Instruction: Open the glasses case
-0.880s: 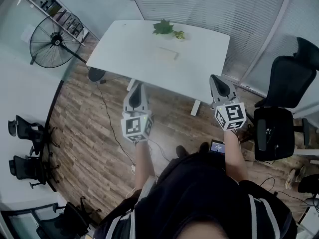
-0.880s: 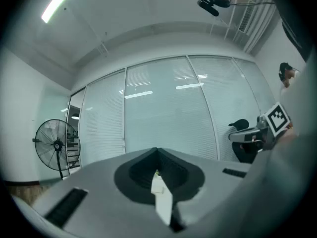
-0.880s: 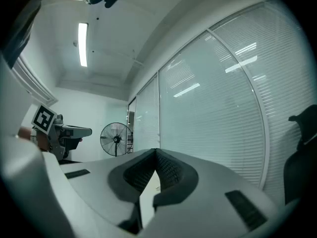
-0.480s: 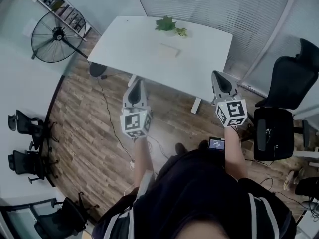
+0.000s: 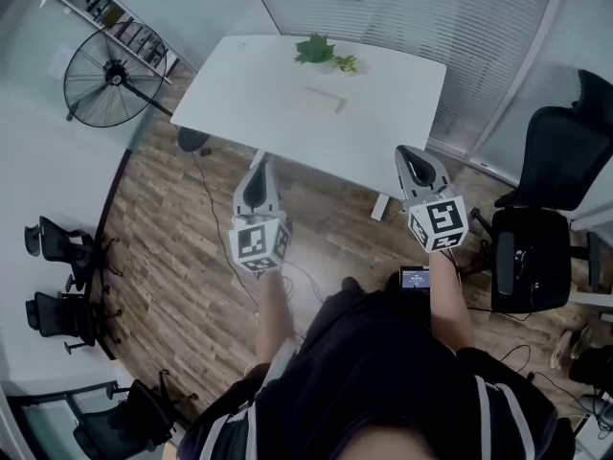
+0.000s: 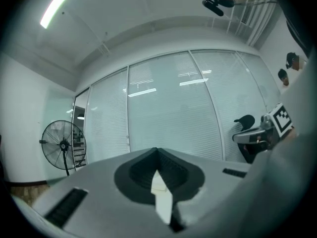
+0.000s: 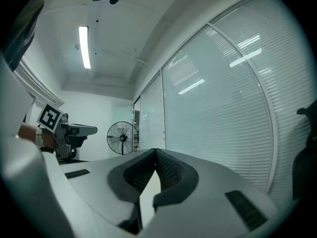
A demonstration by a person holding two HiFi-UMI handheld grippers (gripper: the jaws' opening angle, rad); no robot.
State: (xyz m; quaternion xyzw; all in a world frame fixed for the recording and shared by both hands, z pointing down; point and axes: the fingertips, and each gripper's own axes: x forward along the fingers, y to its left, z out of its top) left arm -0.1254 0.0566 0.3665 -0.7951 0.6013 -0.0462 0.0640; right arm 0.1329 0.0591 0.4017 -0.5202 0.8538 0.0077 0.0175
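The left hand-held gripper [image 5: 261, 171] and right hand-held gripper [image 5: 412, 159] are both pressed together, empty and level, well short of the worktop [image 5: 239, 84]. The glasses case [image 5: 323, 100] lies mid-worktop; best step closer, pin its base with one and lift the lid with the other

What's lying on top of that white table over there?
On the white table lie a green leafy sprig near the far edge and, nearer the middle, what looks like the glasses case, pale and flat. Its inside cannot be seen, and it is too small to show more.
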